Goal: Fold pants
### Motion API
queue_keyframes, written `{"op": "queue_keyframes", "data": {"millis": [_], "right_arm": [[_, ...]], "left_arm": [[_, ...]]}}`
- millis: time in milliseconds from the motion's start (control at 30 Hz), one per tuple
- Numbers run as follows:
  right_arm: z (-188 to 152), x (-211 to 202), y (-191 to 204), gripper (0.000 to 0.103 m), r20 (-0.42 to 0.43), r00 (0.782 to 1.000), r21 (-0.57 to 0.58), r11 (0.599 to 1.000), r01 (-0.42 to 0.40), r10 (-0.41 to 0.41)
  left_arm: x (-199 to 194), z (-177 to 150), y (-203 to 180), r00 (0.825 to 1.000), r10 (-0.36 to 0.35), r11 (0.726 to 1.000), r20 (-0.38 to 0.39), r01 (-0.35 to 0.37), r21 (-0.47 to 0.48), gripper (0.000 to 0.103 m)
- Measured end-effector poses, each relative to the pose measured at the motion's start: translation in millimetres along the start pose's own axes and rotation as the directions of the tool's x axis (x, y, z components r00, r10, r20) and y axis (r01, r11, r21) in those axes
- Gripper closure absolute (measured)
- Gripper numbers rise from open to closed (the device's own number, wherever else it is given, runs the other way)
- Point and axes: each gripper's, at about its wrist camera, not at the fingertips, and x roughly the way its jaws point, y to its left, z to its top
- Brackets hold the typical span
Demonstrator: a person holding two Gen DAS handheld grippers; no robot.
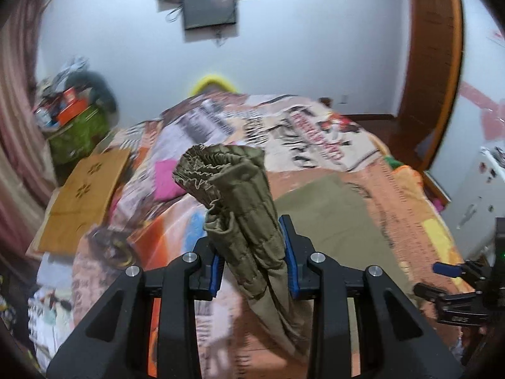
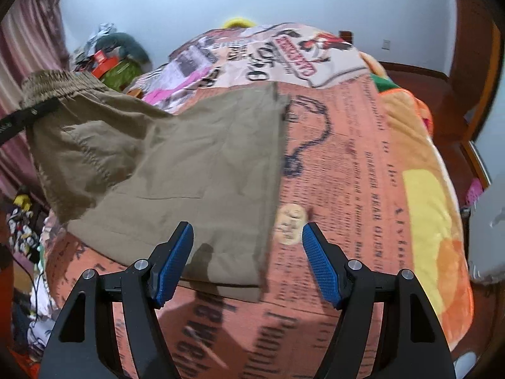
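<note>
**Olive pants lifted by the waistband over a printed bed**

Nearest the left wrist camera, the left gripper (image 1: 252, 260) has its blue-padded jaws clamped on a bunched handful of the olive-green cotton pants (image 1: 240, 195), whose gathered elastic waistband rises above the pads. Only this view shows that grip; beyond it, a flat olive stretch of the same garment lies on the bed's orange newspaper-print bedspread (image 1: 407, 208). At the frame's right edge the right gripper (image 1: 435, 279) appears small and cut off.

The right wrist camera shows what the left cannot: the right gripper (image 2: 247, 263) with jaws spread wide apart and holding nothing, poised just above the pants' (image 2: 195, 158) near hem, the legs lying flat on the bedspread (image 2: 363, 164) while the waistband end is raised at upper left.

Farther off, a tan cardboard sheet (image 1: 83, 202) lies left of the bed. A dark wall-mounted screen (image 1: 210, 9) hangs on the far wall. Motion blur smears the bedspread's lettering, and the clutter by the curtain is hard to make out.
</note>
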Motion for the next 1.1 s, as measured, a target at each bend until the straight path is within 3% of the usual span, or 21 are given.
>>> {"op": "queue_keyframes", "data": {"millis": [200, 533, 833, 1100], "right_arm": [[-16.7, 14.3, -20.5, 0.035, -0.066, 0.998, 0.049, 0.999, 0.015, -0.012], [-18.1, 15.8, -22.6, 0.035, -0.061, 0.998, 0.042, 0.999, -0.003, 0.005], [-18.9, 17.8, -25.7, 0.035, -0.060, 0.998, 0.053, 0.998, -0.020, 0.023], [-17.9, 19.7, -27.4, 0.035, -0.061, 0.998, 0.055, 0.998, -0.025, 0.028]], "left_arm": [[0.7, 10.4, -37.2, 0.997, -0.077, 0.995, 0.009, 0.076, 0.060, 0.070], [13.7, 13.0, -89.7, 0.973, -0.224, 0.968, -0.053, 0.228, 0.102, 0.073], [39.0, 3.4, -120.0, 0.930, -0.327, 0.938, -0.168, 0.341, 0.060, 0.075], [56.2, -14.2, -145.2, 0.903, -0.346, 0.921, -0.255, 0.378, 0.091, 0.075]]}}
